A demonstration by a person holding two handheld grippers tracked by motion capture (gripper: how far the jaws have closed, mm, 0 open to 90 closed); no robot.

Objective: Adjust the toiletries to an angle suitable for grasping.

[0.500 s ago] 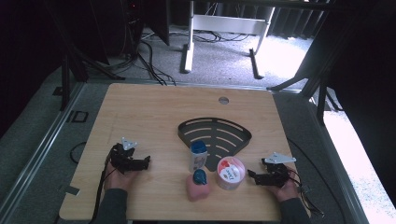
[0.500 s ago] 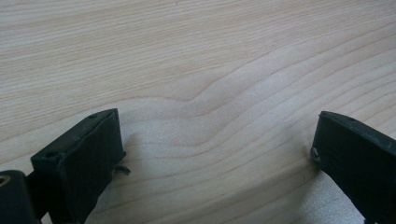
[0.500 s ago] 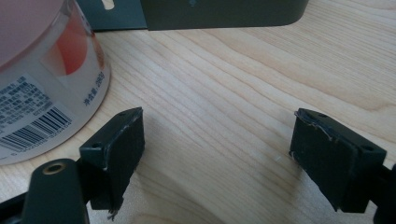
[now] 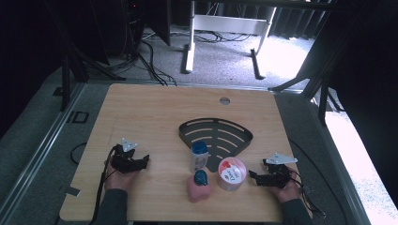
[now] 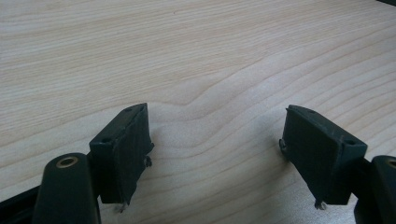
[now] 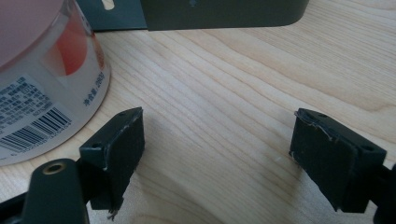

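Approaching: we rest both hands low on the pale wooden table (image 4: 155, 112).
Right gripper (image 4: 257, 177): jaws wide, empty, just beside the round pink-lidded tub (image 4: 231, 173).
Left gripper (image 4: 141, 162): jaws wide, empty, well apart from everything.
Tip: we should square our jaws around the tub before squeezing.
Change: nothing differs from half a second ago.
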